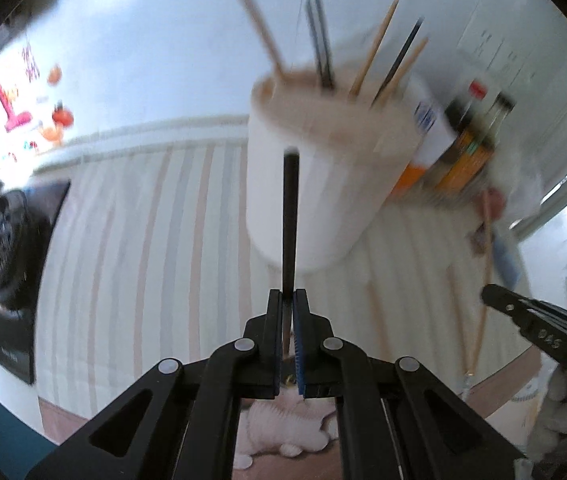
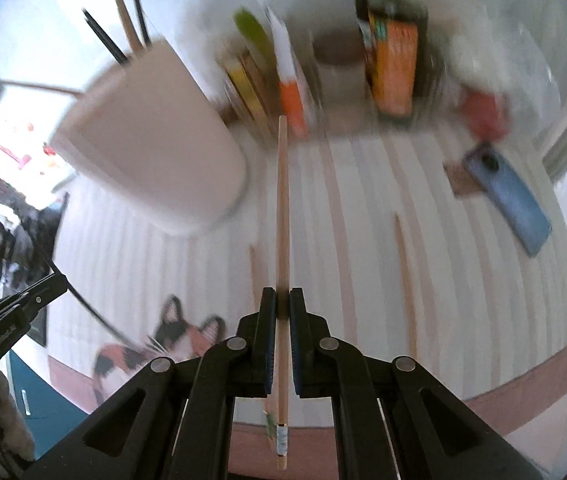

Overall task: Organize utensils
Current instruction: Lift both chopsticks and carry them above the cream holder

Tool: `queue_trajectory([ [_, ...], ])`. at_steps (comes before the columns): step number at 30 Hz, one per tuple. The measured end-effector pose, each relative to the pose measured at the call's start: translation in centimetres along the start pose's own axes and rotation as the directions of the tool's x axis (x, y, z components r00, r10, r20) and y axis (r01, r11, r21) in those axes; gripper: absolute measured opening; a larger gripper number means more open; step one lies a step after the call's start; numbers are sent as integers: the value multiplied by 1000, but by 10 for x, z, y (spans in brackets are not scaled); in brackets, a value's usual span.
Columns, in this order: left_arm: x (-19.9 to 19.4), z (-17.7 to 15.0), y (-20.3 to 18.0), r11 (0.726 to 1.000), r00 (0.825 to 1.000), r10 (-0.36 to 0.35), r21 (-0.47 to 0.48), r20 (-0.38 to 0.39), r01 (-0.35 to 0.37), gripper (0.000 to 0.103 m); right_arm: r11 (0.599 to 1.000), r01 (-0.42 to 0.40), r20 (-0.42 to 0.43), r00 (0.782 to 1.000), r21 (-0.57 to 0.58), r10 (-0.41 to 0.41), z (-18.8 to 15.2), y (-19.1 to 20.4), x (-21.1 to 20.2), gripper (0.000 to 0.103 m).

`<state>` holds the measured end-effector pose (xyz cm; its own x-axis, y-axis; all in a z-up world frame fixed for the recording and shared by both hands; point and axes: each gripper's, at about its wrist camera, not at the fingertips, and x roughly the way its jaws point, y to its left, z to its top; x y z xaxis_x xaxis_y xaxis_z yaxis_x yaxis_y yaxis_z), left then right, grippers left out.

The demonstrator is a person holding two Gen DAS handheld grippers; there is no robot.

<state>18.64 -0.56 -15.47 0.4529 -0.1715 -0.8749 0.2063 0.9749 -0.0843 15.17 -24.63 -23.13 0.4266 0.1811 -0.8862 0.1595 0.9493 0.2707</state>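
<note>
My left gripper (image 1: 288, 294) is shut on a black chopstick (image 1: 289, 216) that points up toward the white holder cup (image 1: 323, 184). The cup holds several wooden and black chopsticks (image 1: 371, 52). My right gripper (image 2: 282, 294) is shut on a wooden chopstick (image 2: 282, 200) held above the striped mat. The white cup (image 2: 151, 152) stands to its upper left. Two more wooden chopsticks (image 2: 405, 280) lie loose on the mat. My right gripper also shows at the right edge of the left wrist view (image 1: 495, 296); my left gripper shows at the left edge of the right wrist view (image 2: 53, 286).
Sauce bottles and boxes (image 2: 393, 64) stand at the back of the table. A blue phone (image 2: 507, 196) lies at the right. A cat-print (image 2: 179, 340) marks the mat's near left. The striped mat (image 1: 143, 240) covers the table; a dark tray (image 1: 11, 264) sits at far left.
</note>
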Motion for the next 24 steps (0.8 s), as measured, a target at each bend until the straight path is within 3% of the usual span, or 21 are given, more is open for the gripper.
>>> queue_trajectory([
  [8,-57,47,-18,997,987,-69,40,149,63,2,998,-53,143,988,-38,58,56,30,-40,7],
  [15,-107,78,-35,988,960,-141,91,243,122,2,994,-92,259,960,-63,106,98,57,-76,7],
  [19,-125,104,-39,989,944,-138,100,299,113,2,991,-111,320,939,-70,128,121,68,-95,7],
  [24,-125,138,-35,992,937,-118,80,328,97,0,989,-135,382,912,-61,148,152,80,-105,7],
])
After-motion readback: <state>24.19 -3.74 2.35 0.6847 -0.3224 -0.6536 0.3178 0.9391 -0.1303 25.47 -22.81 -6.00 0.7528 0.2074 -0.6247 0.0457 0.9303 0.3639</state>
